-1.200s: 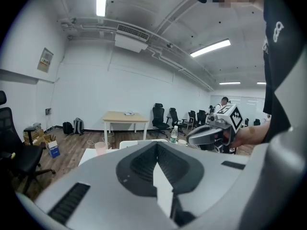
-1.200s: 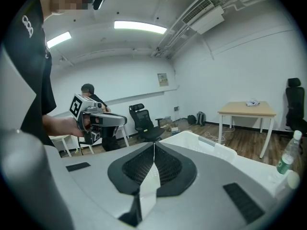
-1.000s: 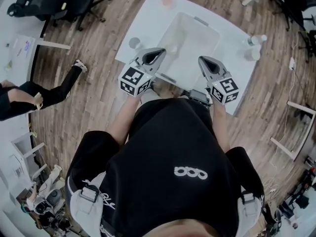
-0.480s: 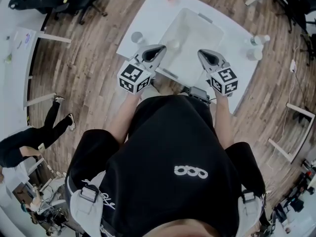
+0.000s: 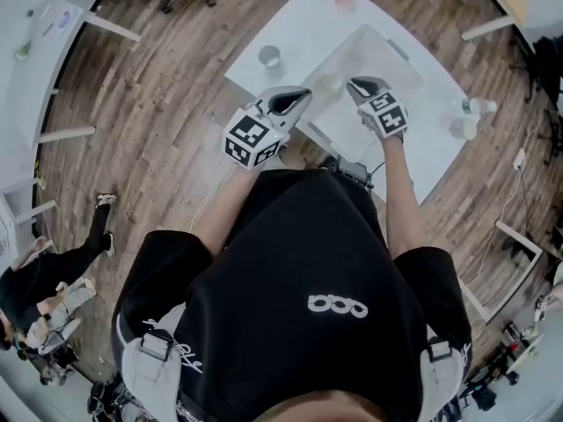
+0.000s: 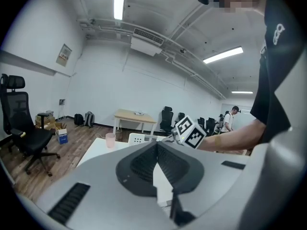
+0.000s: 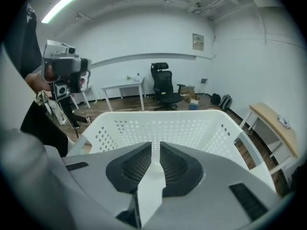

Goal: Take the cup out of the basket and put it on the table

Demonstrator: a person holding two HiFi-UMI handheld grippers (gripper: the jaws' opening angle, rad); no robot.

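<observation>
Right tool (image 5: 364,83): jaws pressed together, empty, pointing into basket (image 7: 158,128).
Left tool (image 5: 300,96): jaws pressed together, empty.
Cup (image 5: 327,83): inside basket, between tools.
Basket: on counter (image 5: 299,25).

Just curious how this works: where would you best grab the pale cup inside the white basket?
Probably by its rim, from straight above: the cup seems to stand mouth-up close to the basket wall, leaving little room for a sideways approach.
</observation>
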